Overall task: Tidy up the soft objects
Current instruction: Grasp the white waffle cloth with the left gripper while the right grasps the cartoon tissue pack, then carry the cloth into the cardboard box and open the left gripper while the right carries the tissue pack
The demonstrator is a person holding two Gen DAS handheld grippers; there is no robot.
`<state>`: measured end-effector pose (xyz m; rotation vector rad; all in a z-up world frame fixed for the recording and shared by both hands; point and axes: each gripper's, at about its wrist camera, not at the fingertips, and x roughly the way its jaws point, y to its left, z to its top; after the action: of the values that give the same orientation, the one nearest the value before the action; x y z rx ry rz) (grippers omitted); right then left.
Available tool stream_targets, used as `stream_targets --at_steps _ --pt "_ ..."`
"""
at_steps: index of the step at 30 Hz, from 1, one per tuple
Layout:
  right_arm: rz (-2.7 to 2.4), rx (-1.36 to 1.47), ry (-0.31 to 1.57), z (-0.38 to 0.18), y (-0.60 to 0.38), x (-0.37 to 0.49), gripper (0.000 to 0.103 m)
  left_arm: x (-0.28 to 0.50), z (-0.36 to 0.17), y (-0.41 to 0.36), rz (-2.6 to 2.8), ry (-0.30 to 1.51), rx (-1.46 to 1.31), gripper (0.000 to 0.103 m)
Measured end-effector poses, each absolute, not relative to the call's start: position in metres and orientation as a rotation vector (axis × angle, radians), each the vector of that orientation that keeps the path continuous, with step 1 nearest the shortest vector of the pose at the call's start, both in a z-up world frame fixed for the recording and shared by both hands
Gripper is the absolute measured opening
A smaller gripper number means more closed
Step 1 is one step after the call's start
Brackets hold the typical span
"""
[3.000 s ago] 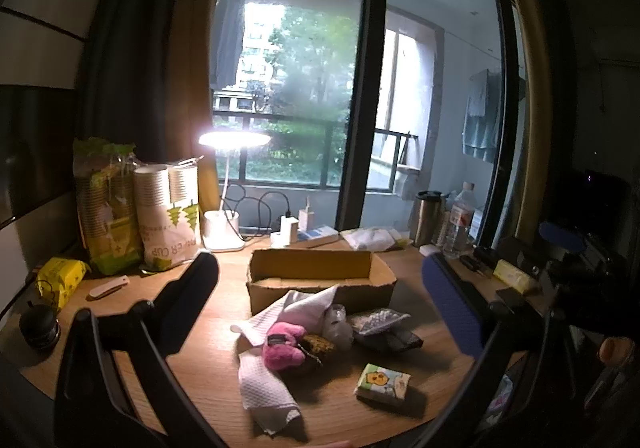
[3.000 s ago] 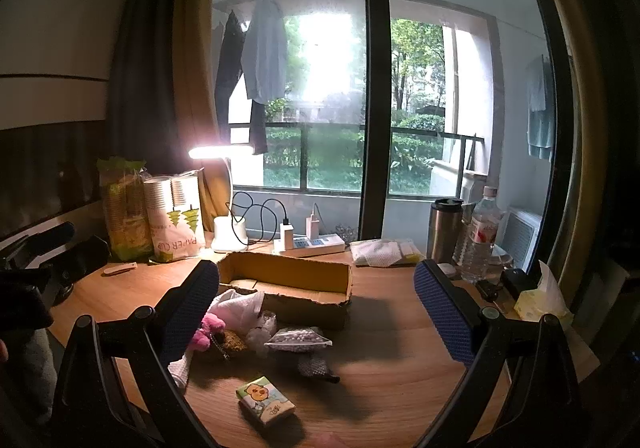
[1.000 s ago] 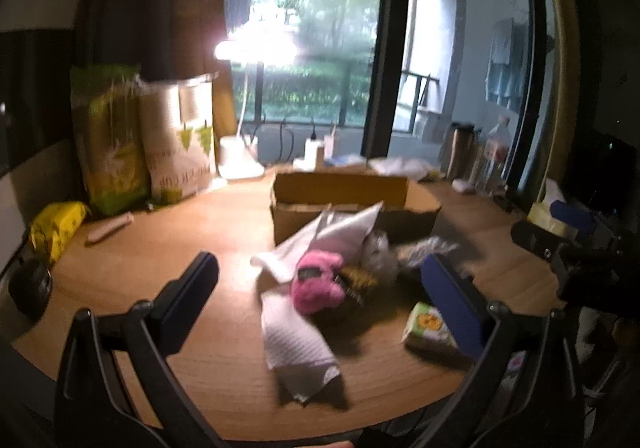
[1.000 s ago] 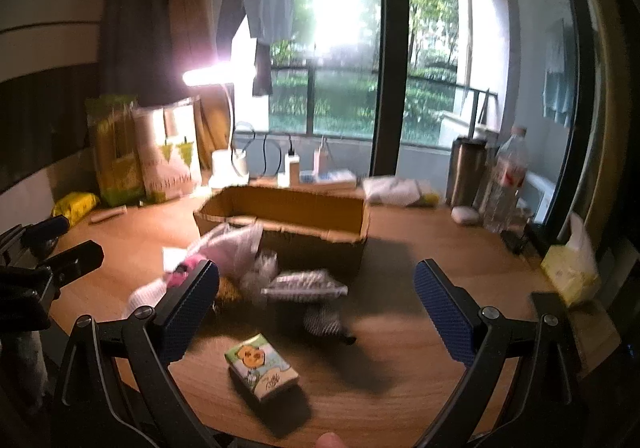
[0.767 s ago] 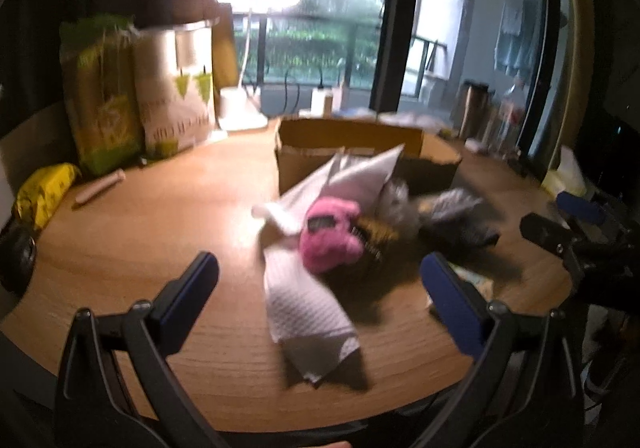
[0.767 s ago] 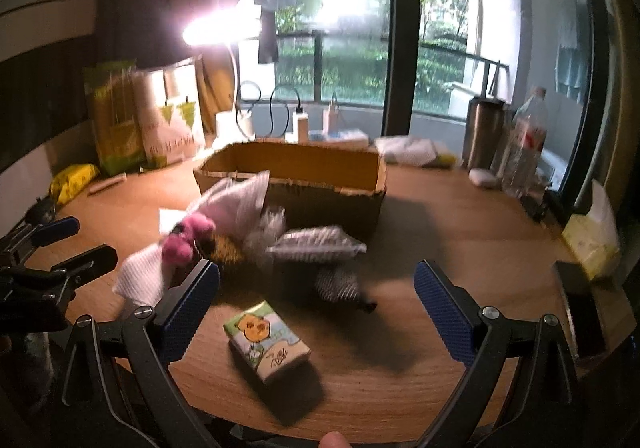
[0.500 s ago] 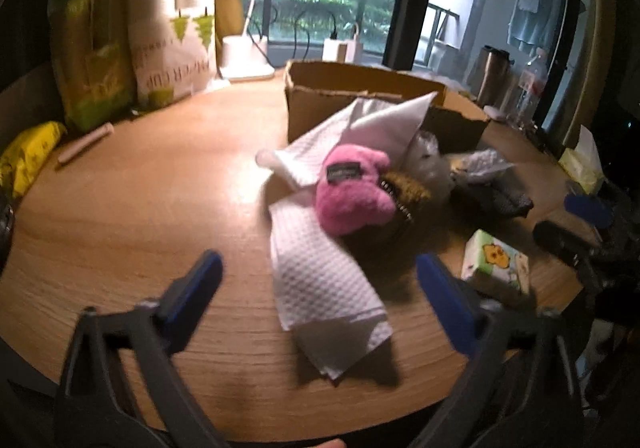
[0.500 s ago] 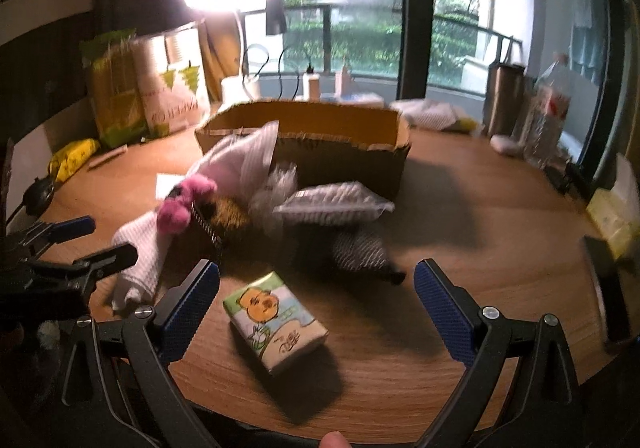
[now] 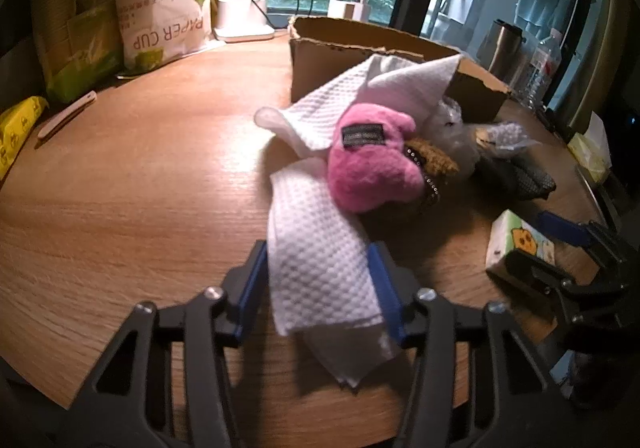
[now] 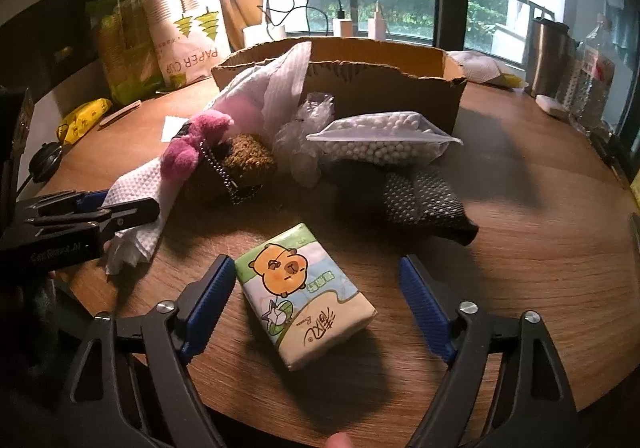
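A pile of soft things lies on the round wooden table in front of an open cardboard box (image 9: 392, 48) (image 10: 360, 64). My left gripper (image 9: 318, 284) has closed in around the near end of a white textured cloth (image 9: 316, 260) (image 10: 136, 188); its blue pads touch both sides. A pink plush (image 9: 372, 164) (image 10: 192, 144) lies on the cloth beside a brown plush (image 10: 248, 160). My right gripper (image 10: 312, 292) is open with a tissue pack (image 10: 304, 292) (image 9: 520, 248) between its fingers. A bead bag (image 10: 384, 140) and a dark dotted cloth (image 10: 424, 200) lie behind.
Paper cup bags (image 9: 160, 0) and a green pack (image 9: 76, 32) stand at the back left. A lamp base (image 9: 244, 20), chargers, a steel mug (image 10: 548, 52) and a water bottle (image 10: 592, 84) line the window side. A yellow packet (image 9: 16, 128) lies at the left edge.
Both grippers have dropped low and moved forward to the pile. The left one has narrowed onto the white cloth. The right one has come around the tissue pack and narrowed.
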<state>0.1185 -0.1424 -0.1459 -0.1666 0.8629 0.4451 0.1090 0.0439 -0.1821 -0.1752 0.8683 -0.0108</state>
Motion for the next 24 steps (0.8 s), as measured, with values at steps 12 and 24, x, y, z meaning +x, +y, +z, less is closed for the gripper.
stream_targets --at_steps 12,24 --pt "0.474 -0.198 0.856 -0.140 -0.138 0.119 0.048 0.099 -0.166 0.047 -0.040 0.826 -0.198 0.010" --pt "0.500 -0.193 0.773 -0.109 -0.136 0.119 0.048 0.091 -0.120 0.056 -0.025 0.712 -0.192 0.009"
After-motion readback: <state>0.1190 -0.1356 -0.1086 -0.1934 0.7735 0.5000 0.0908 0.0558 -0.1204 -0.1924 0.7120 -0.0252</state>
